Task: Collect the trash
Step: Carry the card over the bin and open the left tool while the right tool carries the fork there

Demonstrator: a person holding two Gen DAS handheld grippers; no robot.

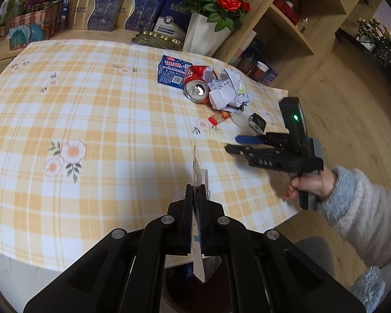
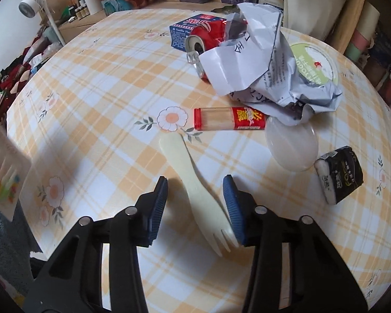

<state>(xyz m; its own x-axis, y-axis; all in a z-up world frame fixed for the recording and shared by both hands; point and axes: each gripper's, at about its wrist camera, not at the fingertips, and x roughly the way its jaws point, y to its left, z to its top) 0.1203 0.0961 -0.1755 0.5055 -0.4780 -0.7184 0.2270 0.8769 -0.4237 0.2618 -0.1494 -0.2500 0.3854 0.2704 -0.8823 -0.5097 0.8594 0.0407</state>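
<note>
My left gripper [image 1: 194,195] is shut on a thin card package [image 1: 198,258], held edge-on above the table's near edge; the same card with coloured candles shows blurred in the right wrist view [image 2: 2,180]. My right gripper [image 2: 195,195] is open, its fingers on either side of a pale plastic spork [image 2: 193,182] lying on the checked tablecloth [image 2: 104,104]; it also shows in the left wrist view [image 1: 233,143]. Beyond lie a red toothpick tube [image 2: 229,118], crumpled paper [image 2: 252,60], a crushed red can [image 2: 208,36], a blue carton [image 2: 187,30], a yogurt lid [image 2: 315,62] and a black packet [image 2: 338,178].
A clear plastic lid [image 2: 292,146] lies by the toothpick tube. A white vase of red roses [image 1: 208,26] and stacked boxes [image 1: 112,10] stand at the table's far side. Wooden shelves [image 1: 286,26] are to the right. A dark bin [image 1: 195,287] sits below my left gripper.
</note>
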